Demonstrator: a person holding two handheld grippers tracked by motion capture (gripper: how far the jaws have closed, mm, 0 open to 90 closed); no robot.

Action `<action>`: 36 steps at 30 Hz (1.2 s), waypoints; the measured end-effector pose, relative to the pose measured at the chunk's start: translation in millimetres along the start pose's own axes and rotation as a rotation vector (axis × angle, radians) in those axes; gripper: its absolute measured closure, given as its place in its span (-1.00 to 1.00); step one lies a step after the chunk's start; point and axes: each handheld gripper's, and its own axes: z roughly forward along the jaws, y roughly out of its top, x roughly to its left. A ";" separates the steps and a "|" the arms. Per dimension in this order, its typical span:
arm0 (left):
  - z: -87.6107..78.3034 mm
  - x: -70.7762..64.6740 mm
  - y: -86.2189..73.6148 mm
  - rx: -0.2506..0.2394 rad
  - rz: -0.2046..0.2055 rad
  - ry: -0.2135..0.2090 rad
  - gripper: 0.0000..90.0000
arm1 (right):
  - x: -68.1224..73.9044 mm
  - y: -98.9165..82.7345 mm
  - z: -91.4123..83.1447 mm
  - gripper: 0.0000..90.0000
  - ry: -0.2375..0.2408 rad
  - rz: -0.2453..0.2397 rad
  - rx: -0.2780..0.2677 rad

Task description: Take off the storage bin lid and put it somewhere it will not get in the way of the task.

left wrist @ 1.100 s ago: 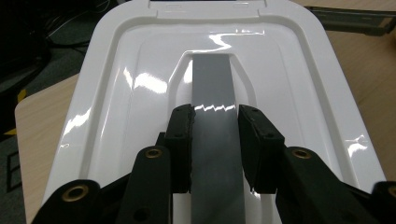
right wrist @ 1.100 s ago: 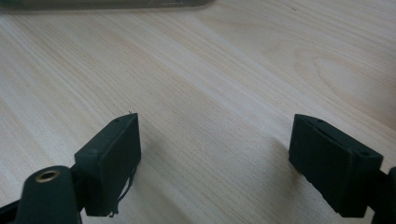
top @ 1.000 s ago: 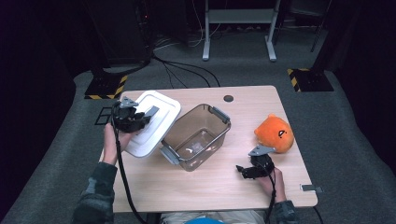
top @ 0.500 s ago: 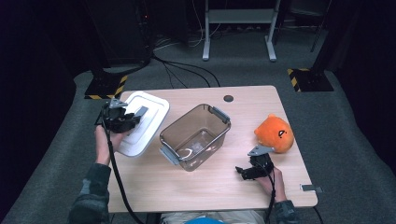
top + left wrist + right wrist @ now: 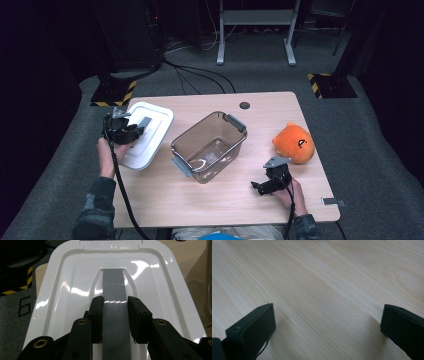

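A: Holding the white lid by its grey handle, left gripper clamping fully across the strip, pads pressing on both its sides.

B: Sitting where, exactly?

A: Hanging at the table's left edge, toward the far left corner, part of it jutting out past the edge. Lying apart from the clear container, which is standing open at the middle.

B: Looking like setting the lid aside, then. Worrying about that overhang.

A: Agreed. Bringing it inward before lowering, probably, so most of the lid is resting on the wood. Keeping it level too, since gripping one narrow strip is inviting a tilt.

B: And releasing?

A: Waiting until the rim is lying flat all round, then opening slowly and lifting straight off the handle, not dragging.

B: Right gripper doing anything?

A: Idling near the front edge, toward the right corner, jaws just having been opening, now standing wide with nothing but bare wood between them. Sitting just in front of the orange plush toy, not touching it.
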 end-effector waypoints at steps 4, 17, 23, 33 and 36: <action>5.6 4.6 -7.3 0.015 -0.023 0.007 0.48 | 0.4 -0.1 -0.2 -1.00 -0.001 0.005 0.001; 24.5 16.9 -28.7 0.064 -0.095 0.034 0.48 | 0.5 -0.1 -0.3 -1.00 -0.006 0.009 0.002; 33.5 21.1 -37.7 0.096 -0.101 0.059 0.48 | 0.5 -0.1 -0.4 -1.00 -0.009 0.011 0.001; 52.1 26.4 -54.6 0.138 -0.141 0.059 0.48 | 0.5 -0.1 -0.4 -1.00 -0.011 0.012 0.001; 57.4 28.3 -59.4 0.153 -0.151 0.060 0.48 | 0.5 -0.1 -0.4 -1.00 -0.012 0.012 0.001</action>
